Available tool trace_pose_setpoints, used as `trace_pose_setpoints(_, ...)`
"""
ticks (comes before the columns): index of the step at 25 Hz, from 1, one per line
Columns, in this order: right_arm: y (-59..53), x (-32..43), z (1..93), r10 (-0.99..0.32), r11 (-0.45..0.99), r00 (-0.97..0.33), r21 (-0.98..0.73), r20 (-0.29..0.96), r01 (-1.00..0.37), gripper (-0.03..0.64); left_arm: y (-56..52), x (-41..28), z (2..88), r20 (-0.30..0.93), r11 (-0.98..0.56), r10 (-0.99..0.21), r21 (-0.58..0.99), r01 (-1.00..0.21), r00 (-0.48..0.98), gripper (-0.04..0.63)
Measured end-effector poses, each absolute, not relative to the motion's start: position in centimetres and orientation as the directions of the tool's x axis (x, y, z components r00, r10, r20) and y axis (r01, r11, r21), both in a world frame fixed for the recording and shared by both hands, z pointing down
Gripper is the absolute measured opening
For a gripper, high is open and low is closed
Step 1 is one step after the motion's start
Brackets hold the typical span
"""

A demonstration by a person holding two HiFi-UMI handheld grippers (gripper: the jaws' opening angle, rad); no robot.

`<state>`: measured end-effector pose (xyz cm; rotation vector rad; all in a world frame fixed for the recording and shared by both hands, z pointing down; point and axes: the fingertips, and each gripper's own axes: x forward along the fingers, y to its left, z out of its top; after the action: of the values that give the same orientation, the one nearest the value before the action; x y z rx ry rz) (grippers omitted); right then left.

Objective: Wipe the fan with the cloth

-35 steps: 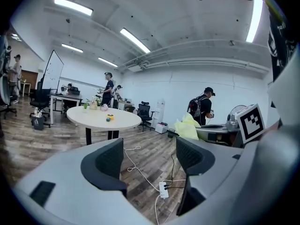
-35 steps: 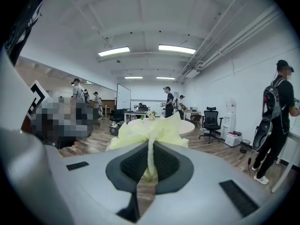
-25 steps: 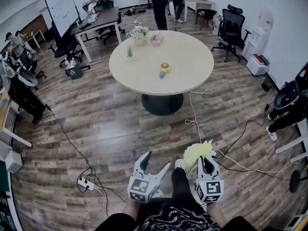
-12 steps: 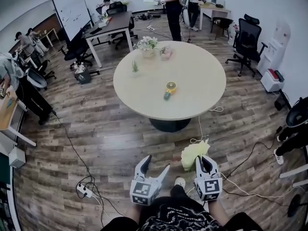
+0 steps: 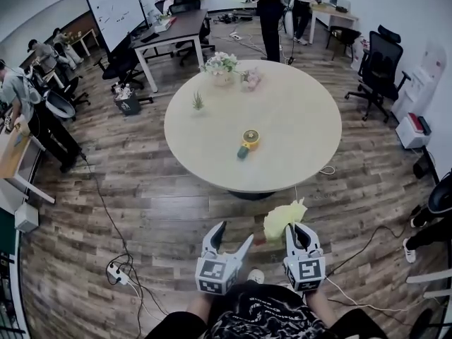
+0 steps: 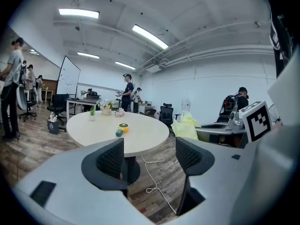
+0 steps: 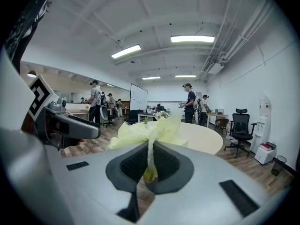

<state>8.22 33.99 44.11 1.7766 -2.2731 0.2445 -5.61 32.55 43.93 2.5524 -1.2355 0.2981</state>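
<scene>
Table nearer; right claw tight on cloth, left claw agape, both low, forward.

Two grippers out front, count them: left gripper, right gripper. One yellow cloth. One round table, and on it one small yellow fan, one bunch of flowers, one little green plant. One whiteboard at the back. One power strip on the floor.

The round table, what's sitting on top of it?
A small yellow fan near the middle, and by the far edge a flower pot, a tiny green plant and something pink. Nothing on the table is covered in the head view.
</scene>
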Motion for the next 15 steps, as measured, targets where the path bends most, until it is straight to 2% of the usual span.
trace_pose_setpoints(7, 31.3, 9.6, 44.6, -0.924, 0.257, -0.240, 0.018, 0.297, -0.966, 0.028, 29.7, -4.1, 45.1, 0.349, -0.569, -0.731, 0.164, -0.806, 0.587, 0.368)
trace_pose_setpoints(15, 28.4, 10.9, 46.4, -0.917, 0.211, -0.188, 0.028, 0.351, -0.977, 0.028, 23.6, -3.4, 47.3, 0.387, -0.550, -0.733, 0.147, -0.822, 0.560, 0.368)
